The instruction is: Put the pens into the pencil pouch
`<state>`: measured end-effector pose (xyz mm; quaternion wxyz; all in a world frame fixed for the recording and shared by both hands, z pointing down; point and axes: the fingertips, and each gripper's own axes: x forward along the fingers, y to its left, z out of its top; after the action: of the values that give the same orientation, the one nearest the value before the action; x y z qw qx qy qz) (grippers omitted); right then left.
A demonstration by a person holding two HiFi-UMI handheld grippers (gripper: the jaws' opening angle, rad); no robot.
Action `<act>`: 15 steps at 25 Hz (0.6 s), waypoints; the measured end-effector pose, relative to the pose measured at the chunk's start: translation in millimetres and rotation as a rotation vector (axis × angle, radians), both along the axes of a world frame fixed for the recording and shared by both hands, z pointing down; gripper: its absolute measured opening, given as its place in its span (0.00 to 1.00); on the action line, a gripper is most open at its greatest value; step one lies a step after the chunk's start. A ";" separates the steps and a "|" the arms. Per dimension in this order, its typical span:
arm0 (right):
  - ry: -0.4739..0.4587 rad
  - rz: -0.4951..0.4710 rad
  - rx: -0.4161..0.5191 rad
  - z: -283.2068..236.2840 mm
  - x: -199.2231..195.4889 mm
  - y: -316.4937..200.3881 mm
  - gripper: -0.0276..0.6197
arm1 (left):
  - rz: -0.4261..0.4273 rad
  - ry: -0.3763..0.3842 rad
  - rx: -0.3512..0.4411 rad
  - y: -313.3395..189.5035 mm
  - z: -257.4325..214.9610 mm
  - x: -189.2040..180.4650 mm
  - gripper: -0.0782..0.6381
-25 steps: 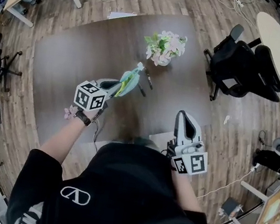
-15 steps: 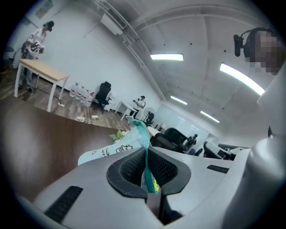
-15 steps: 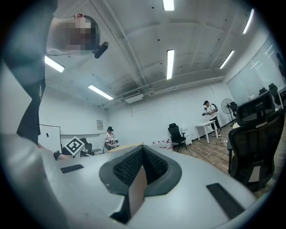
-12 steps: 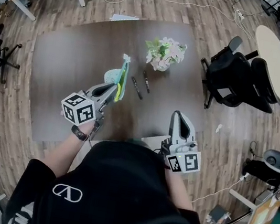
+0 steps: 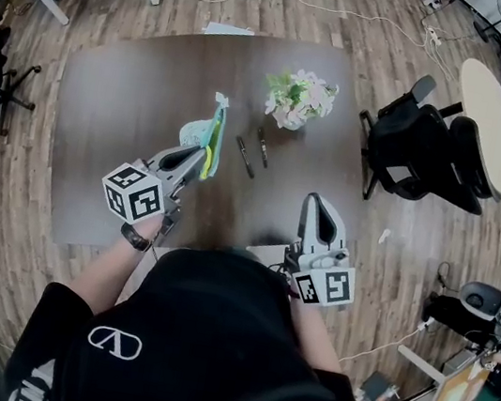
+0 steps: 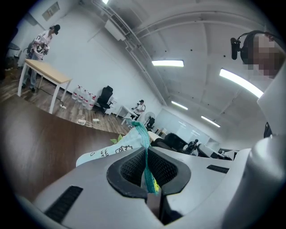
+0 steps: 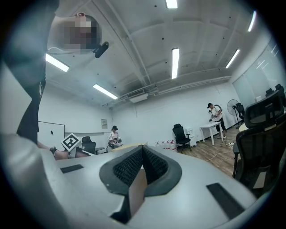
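Note:
In the head view my left gripper [image 5: 198, 157] is shut on the lower edge of the pale teal pencil pouch [image 5: 208, 131], which it holds up over the dark brown table [image 5: 111, 124]. The left gripper view shows the pouch [image 6: 127, 145] with its teal zipper edge pinched between the pads. Two dark pens [image 5: 244, 157] [image 5: 262, 147] lie side by side on the table just right of the pouch. My right gripper [image 5: 317, 206] is shut and empty near the table's front edge, right of the pens; its pads [image 7: 134, 163] meet with nothing between them.
A pot of pink and white flowers [image 5: 299, 98] stands behind the pens. Black office chairs [image 5: 424, 129] and a round light table [image 5: 491, 97] are off to the right. A white sheet [image 5: 271, 249] lies at the table's near edge. Cables run across the wooden floor.
My left gripper has risen and drawn back toward me with the pouch, rolling so the pouch now stands more upright. The right gripper has shifted only slightly.

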<state>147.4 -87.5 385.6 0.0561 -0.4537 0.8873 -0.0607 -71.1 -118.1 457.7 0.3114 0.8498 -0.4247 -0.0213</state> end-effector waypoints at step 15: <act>0.192 -0.030 -0.002 -3.8 -19.8 -42.9 0.51 | -0.014 0.027 -0.022 7.0 4.9 -2.3 0.13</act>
<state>127.5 -130.4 381.8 -0.0306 -0.4444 0.8951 -0.0185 -73.4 -111.2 462.6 0.3265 0.8428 -0.4267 -0.0304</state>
